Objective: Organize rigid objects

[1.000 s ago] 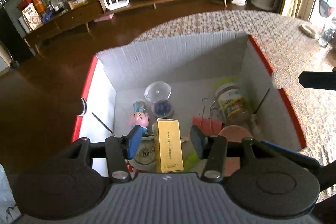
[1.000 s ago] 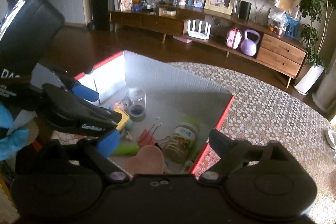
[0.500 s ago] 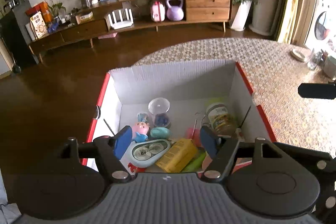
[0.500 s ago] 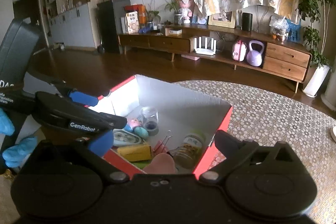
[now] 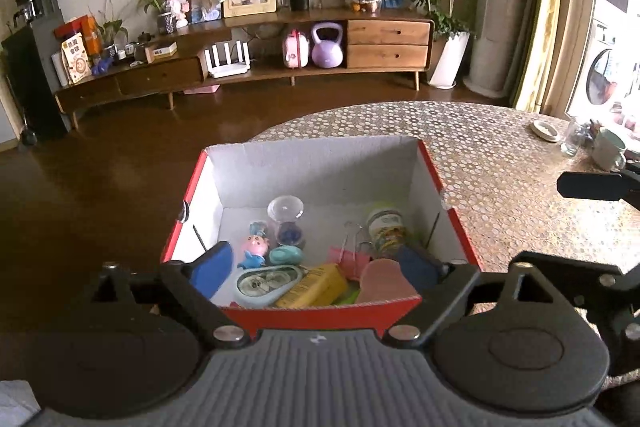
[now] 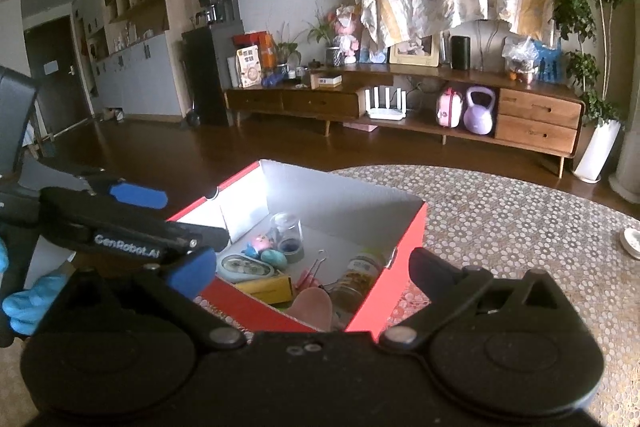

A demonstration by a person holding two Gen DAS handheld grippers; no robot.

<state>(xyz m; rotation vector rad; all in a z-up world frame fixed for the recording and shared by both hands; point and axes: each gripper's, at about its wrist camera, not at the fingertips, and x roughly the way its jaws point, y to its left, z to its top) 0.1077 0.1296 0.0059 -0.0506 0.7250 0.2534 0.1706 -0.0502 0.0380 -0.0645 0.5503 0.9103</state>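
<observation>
While both claws, left and right, hang spread and empty, the red box holds a yellow carton, jar, clips and toys.

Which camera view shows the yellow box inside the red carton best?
The left wrist view: the yellow box lies nearly whole below the camera. In the right wrist view the carton wall hides part of the same box.
</observation>
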